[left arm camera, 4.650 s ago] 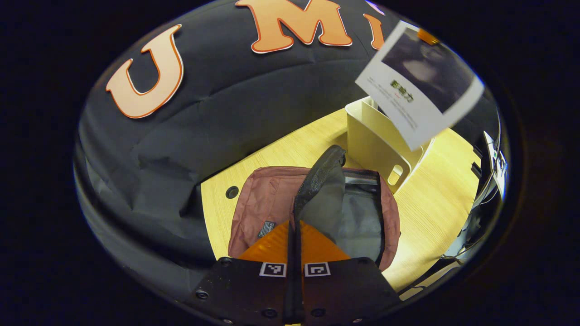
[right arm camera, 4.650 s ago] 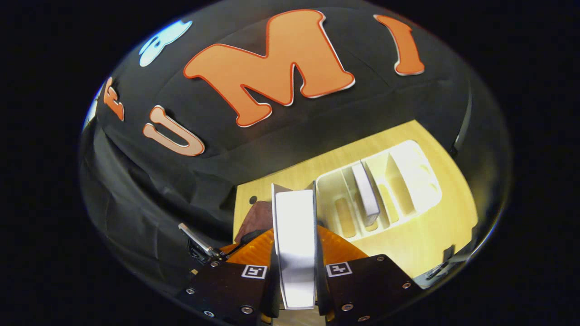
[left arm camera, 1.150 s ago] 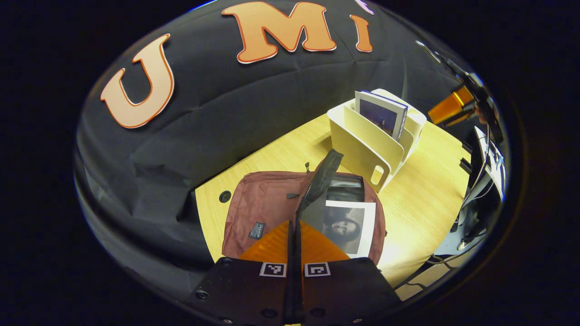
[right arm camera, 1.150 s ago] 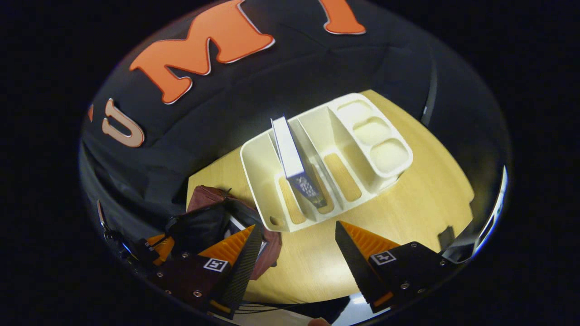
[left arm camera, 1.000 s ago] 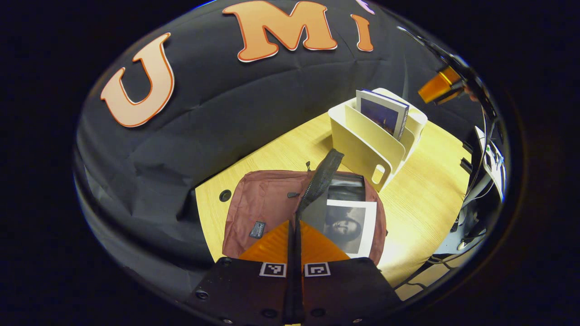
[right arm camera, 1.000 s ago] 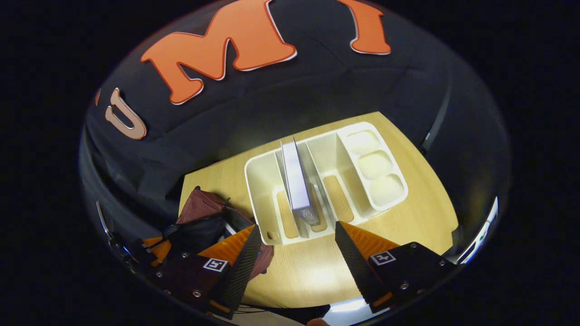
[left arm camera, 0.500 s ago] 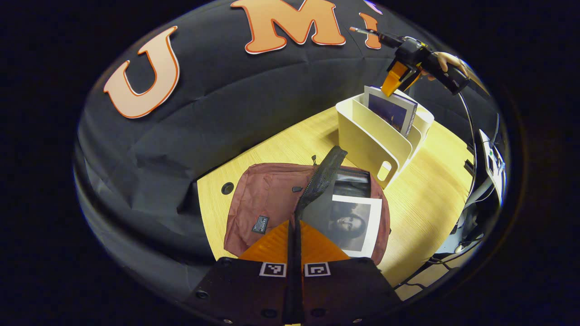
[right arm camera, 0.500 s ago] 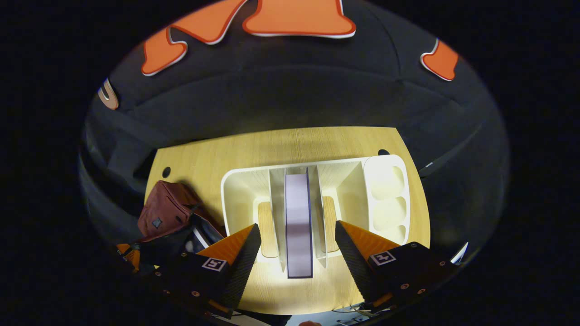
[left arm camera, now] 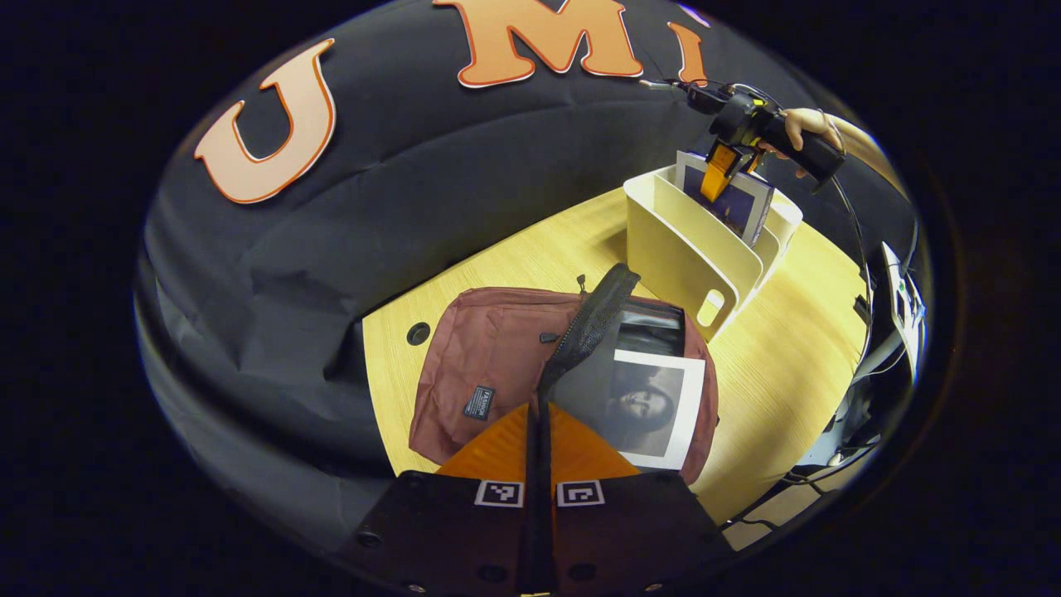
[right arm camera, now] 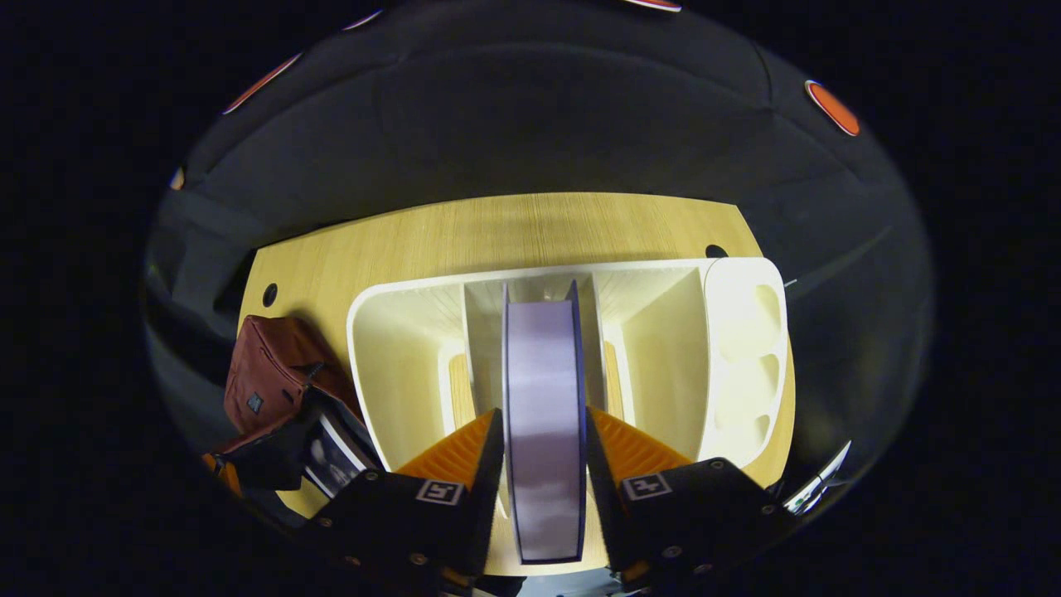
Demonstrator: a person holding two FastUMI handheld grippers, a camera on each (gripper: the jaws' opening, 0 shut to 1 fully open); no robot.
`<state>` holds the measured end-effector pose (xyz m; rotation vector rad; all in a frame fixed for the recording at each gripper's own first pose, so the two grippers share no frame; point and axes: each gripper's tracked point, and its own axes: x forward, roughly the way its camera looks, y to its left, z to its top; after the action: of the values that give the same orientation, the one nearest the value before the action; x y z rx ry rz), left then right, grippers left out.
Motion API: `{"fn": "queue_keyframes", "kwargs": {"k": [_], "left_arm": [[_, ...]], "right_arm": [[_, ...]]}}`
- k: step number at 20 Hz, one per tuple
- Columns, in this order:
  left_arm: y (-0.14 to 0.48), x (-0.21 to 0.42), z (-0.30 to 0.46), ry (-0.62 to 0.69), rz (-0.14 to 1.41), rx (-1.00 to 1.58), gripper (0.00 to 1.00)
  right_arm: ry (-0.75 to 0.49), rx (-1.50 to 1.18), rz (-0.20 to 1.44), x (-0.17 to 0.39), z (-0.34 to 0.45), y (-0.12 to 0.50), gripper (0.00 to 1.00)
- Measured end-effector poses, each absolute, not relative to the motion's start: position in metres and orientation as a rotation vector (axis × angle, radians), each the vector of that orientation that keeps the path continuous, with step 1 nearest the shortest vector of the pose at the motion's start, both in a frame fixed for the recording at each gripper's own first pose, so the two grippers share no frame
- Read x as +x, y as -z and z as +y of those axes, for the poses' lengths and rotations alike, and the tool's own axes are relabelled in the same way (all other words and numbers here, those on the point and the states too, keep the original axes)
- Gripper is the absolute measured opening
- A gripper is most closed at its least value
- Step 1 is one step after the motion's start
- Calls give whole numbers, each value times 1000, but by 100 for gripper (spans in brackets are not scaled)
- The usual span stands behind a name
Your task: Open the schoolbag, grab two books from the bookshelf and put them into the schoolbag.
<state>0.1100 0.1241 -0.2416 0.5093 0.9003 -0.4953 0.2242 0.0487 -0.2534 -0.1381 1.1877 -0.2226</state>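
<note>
The maroon schoolbag (left arm camera: 489,356) lies open on the wooden table. My left gripper (left arm camera: 539,410) is shut on the bag's black flap (left arm camera: 593,319) and holds it up. A white-bordered book (left arm camera: 651,402) with a dark portrait cover lies inside the bag. At the back right stands the cream bookshelf (left arm camera: 675,249) with a blue book (left arm camera: 742,207) upright in it. In the right gripper view I look straight down on that book (right arm camera: 543,356) in the middle slot of the bookshelf (right arm camera: 398,348). My right gripper (right arm camera: 543,431) is shut on it, one finger pressing each cover. The schoolbag (right arm camera: 269,365) sits lower left.
A hand holds the right gripper (left arm camera: 719,170) above the shelf. The shelf's right end has three round cups (right arm camera: 746,356). A cable hole (left arm camera: 418,333) sits in the table behind the bag. Cables and equipment (left arm camera: 899,298) lie past the table's right edge.
The right gripper came down over the shelf and closed from wide open onto the standing book. The first book, carried earlier, now lies in the bag. The left gripper still holds the flap.
</note>
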Motion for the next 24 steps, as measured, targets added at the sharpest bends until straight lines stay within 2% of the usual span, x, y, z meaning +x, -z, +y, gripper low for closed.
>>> {"fn": "queue_keyframes", "kwargs": {"k": [1,3,8,16,21,24], "left_arm": [[242,109,124,496,902,511,1],[243,109,123,499,904,512,1],[243,105,123,507,904,504,1],[243,101,120,513,898,495,1],[242,105,124,510,893,516,1],[240,107,122,509,892,527,1]], "right_arm": [[226,-136,1186,224,50,250,40],[237,-140,1188,224,50,249,37],[228,-100,1153,222,60,227,37],[209,-78,959,213,76,108,37],[149,51,812,168,91,39,37],[76,197,747,129,105,22,36]]}}
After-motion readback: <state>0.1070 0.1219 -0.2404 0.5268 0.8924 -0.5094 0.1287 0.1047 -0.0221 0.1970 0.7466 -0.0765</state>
